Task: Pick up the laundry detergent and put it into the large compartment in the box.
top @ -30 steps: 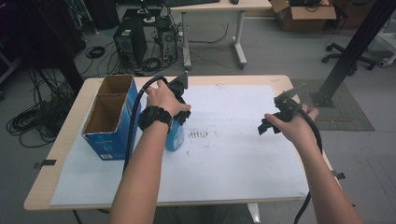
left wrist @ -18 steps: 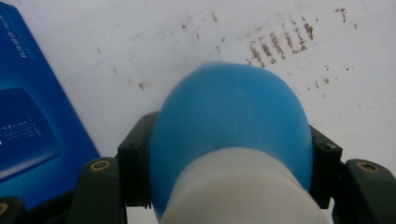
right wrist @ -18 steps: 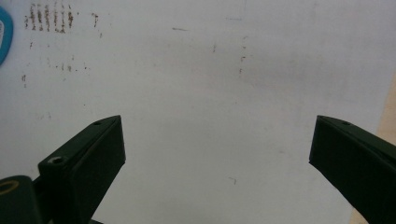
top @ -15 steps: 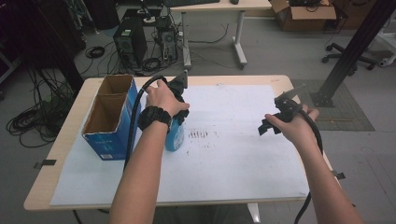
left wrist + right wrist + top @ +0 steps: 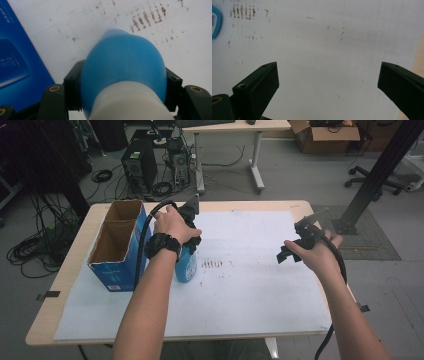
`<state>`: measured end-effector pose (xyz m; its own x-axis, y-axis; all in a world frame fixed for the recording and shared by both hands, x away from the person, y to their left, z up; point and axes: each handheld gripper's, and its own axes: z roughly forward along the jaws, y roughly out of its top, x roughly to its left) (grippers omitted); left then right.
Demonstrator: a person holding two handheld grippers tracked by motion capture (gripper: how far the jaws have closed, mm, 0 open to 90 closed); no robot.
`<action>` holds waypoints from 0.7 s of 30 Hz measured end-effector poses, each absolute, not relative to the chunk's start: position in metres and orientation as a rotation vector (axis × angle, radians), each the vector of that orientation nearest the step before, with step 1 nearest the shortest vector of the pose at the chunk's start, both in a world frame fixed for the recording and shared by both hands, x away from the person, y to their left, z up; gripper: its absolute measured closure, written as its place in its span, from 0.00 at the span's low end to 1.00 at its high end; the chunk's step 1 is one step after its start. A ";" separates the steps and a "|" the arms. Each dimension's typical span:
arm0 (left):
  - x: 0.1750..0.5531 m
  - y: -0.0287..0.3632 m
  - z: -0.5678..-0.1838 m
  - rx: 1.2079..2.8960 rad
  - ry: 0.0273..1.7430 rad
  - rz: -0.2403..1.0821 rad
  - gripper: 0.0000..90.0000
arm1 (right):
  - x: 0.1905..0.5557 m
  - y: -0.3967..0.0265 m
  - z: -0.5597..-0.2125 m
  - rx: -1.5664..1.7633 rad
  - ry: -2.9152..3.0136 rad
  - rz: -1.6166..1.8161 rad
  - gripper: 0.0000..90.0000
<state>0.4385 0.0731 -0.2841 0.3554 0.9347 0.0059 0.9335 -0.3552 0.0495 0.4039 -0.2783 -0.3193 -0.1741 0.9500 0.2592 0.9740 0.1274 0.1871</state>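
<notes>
A blue bottle (image 5: 187,265) with a white upper part stands upright on the white sheet, just right of the blue cardboard box (image 5: 117,251). My left gripper (image 5: 192,237) is shut on the bottle from above. In the left gripper view the blue bottle (image 5: 123,68) sits between both jaws, and my left gripper (image 5: 123,86) clamps its sides. My right gripper (image 5: 289,252) hovers over the right part of the sheet, open. The right gripper view has my right gripper (image 5: 328,77) with jaws wide apart over bare paper, and an edge of the blue bottle (image 5: 215,21) at far left.
The open-topped blue box has two compartments and stands at the table's left. Brown scuff marks (image 5: 216,264) dot the white sheet (image 5: 260,285) beside the bottle. The wooden table edge (image 5: 320,212) borders the sheet. Computers, cables and another desk stand on the floor beyond.
</notes>
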 end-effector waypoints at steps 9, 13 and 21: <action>0.433 0.073 -0.261 2.556 1.753 0.046 0.41 | 0.404 -0.274 -0.315 -1.959 -2.308 -0.491 0.04; 0.432 0.075 -0.250 2.549 1.747 0.052 0.41 | 0.404 -0.269 -0.313 -1.957 -2.309 -0.496 0.04; 0.429 0.078 -0.235 2.547 1.745 0.049 0.41 | 0.404 -0.263 -0.312 -1.941 -2.318 -0.492 0.04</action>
